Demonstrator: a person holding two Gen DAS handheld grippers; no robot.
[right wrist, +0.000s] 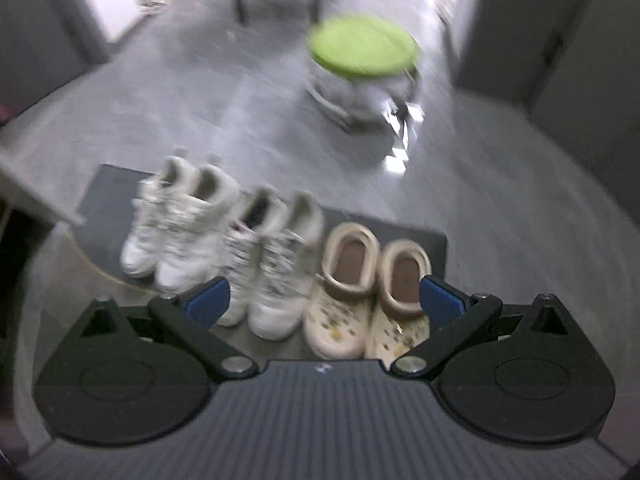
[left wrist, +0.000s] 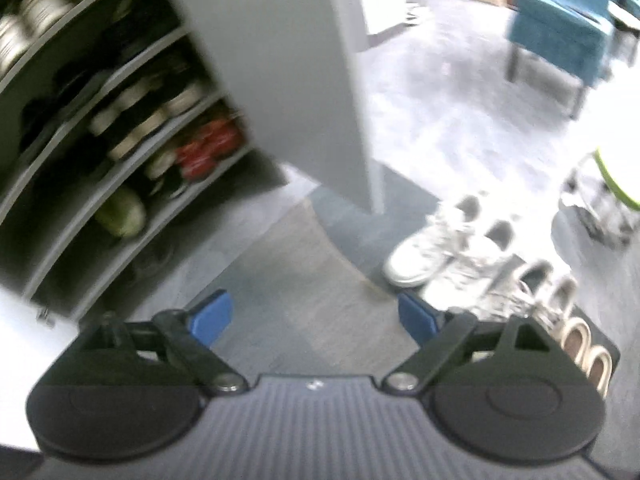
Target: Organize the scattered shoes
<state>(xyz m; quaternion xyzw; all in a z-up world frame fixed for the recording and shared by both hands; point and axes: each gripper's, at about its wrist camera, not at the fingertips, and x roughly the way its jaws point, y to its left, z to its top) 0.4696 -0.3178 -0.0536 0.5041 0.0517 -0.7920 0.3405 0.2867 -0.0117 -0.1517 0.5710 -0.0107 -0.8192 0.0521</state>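
Three pairs of shoes stand in a row on a dark mat (right wrist: pixel 104 200): white high-top sneakers (right wrist: pixel 176 224) at the left, white lace-up sneakers (right wrist: pixel 272 264) in the middle, cream clogs (right wrist: pixel 368 292) at the right. My right gripper (right wrist: pixel 324 300) is open and empty, hovering just in front of the sneakers and clogs. My left gripper (left wrist: pixel 314 316) is open and empty above the bare floor; the high-tops (left wrist: pixel 436 244) lie to its right. Both views are motion-blurred.
An open shoe cabinet (left wrist: pixel 120 128) with several shelved shoes stands left, its grey door (left wrist: pixel 288 60) swung out. A green-topped stool (right wrist: pixel 364 68) stands behind the mat. A blue chair (left wrist: pixel 568 28) stands further back.
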